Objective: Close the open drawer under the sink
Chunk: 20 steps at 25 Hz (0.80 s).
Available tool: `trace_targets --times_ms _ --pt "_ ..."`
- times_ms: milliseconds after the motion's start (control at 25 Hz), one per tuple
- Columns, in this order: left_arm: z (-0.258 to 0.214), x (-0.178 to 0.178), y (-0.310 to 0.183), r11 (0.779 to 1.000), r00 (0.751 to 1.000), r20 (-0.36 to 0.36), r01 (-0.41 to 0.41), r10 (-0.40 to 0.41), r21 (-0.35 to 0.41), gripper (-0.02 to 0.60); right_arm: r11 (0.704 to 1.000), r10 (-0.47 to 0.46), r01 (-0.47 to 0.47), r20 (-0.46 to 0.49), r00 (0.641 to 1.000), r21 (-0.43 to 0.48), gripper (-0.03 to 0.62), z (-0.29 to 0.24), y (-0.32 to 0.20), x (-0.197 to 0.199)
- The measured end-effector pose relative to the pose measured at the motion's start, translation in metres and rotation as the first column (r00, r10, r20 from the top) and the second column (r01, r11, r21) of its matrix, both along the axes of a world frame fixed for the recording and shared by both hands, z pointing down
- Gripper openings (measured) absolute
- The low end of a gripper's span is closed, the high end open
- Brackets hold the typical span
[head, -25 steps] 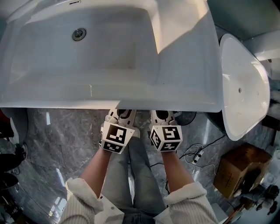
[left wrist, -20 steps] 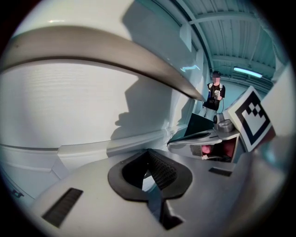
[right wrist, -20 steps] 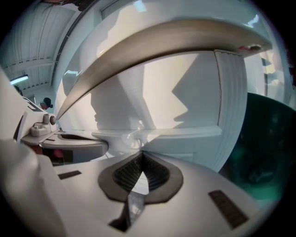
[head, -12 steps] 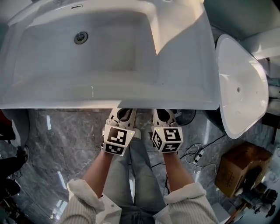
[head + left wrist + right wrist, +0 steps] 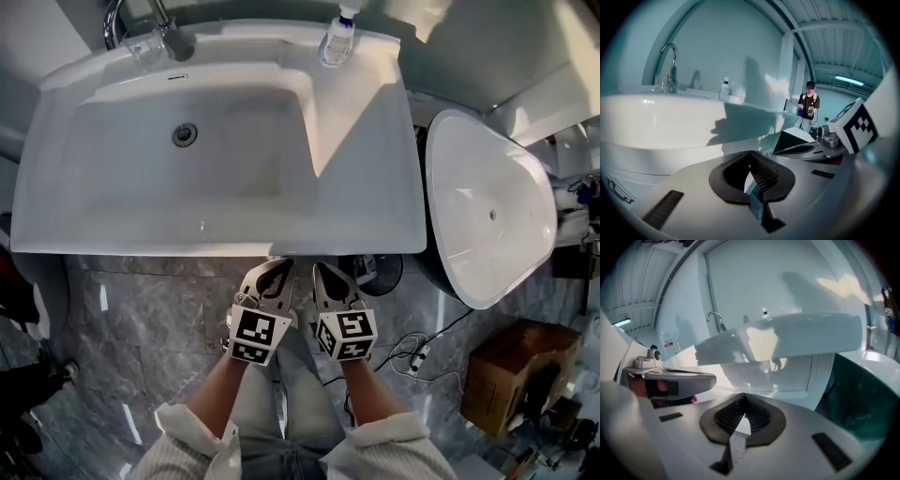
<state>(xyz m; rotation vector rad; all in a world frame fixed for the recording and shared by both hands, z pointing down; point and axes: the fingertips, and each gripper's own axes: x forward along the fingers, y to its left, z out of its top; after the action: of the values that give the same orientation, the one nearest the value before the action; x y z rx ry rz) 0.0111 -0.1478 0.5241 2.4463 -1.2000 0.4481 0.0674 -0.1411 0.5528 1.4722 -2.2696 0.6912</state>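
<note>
both left gripper (image 5: 282, 265) and right gripper (image 5: 318, 268) sit closed, empty, beside sink (image 5: 216, 239) edge.

Left gripper (image 5: 282, 264), right gripper (image 5: 318, 268) before sink (image 5: 216, 236).

From overhead, the front edge of the sink (image 5: 225, 239) covers the drawer completely. The faucet (image 5: 167, 33) at the sink's back left corner runs off the top edge; the bottle (image 5: 335, 39) on the back rim loses its top there too.
</note>
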Motion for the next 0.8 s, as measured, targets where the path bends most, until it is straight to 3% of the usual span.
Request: trace_targets --times_ms 400,800 --pt "-0.087 -0.002 0.009 0.997 1.000 -0.004 0.016 -0.016 0.071 0.015 0.995 -0.033 0.026 0.074 0.997 0.095 0.011 -0.104 0.003 -0.006" --pt "-0.201 -0.001 0.017 0.980 0.996 -0.085 0.035 -0.018 0.196 0.015 0.965 -0.103 0.057 0.172 0.980 0.254 0.011 -0.229 0.006 -0.014"
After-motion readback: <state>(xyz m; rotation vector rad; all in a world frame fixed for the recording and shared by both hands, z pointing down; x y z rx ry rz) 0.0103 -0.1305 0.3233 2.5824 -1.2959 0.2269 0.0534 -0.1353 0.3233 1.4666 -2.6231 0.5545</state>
